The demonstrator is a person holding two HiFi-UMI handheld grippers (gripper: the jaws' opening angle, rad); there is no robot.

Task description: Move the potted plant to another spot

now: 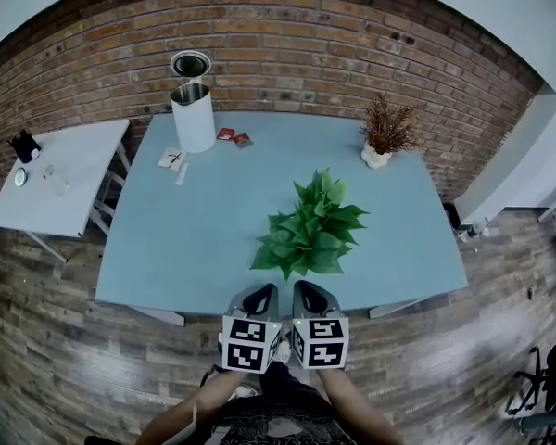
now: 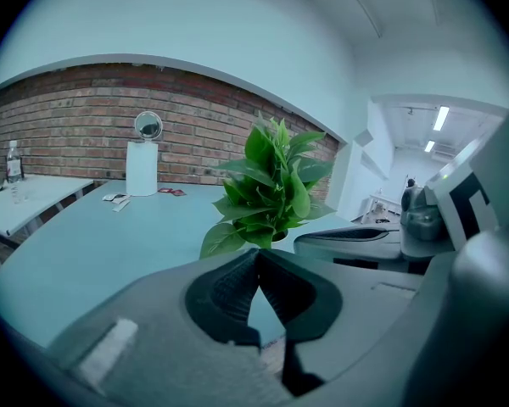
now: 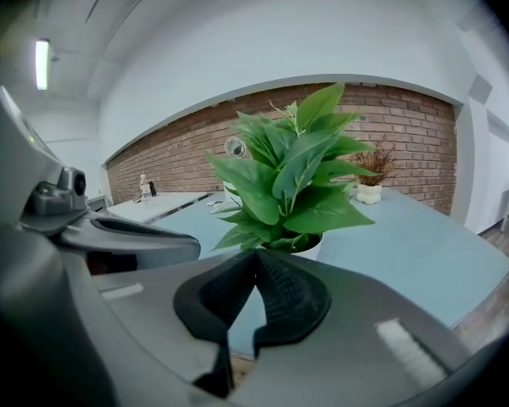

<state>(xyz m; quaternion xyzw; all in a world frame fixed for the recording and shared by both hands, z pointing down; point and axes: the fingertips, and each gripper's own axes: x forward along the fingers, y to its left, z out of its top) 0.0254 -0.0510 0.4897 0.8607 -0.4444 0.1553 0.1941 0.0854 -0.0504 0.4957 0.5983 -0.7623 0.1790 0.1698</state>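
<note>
**Plant stands free, both hand-held grippers empty**

Head view: the potted plant (image 1: pixel 310 225) stands on the surface (image 1: pixel 195 239), near the middle of its near edge. The left hand-held gripper (image 1: pixel 259 292) and the right hand-held gripper (image 1: pixel 311 289) hang side by side just off that edge. Left gripper view: jaws pressed together on nothing, plant beyond them. Right gripper view: the same, jaws together and empty. I judge that no carrying is under way; whether the plant is already moved or not yet lifted, I cannot tell.

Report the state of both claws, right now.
Left claw: closed, holding nothing.
Right claw: closed, holding nothing; the leafy green potted plant stands beyond it, untouched.
</note>
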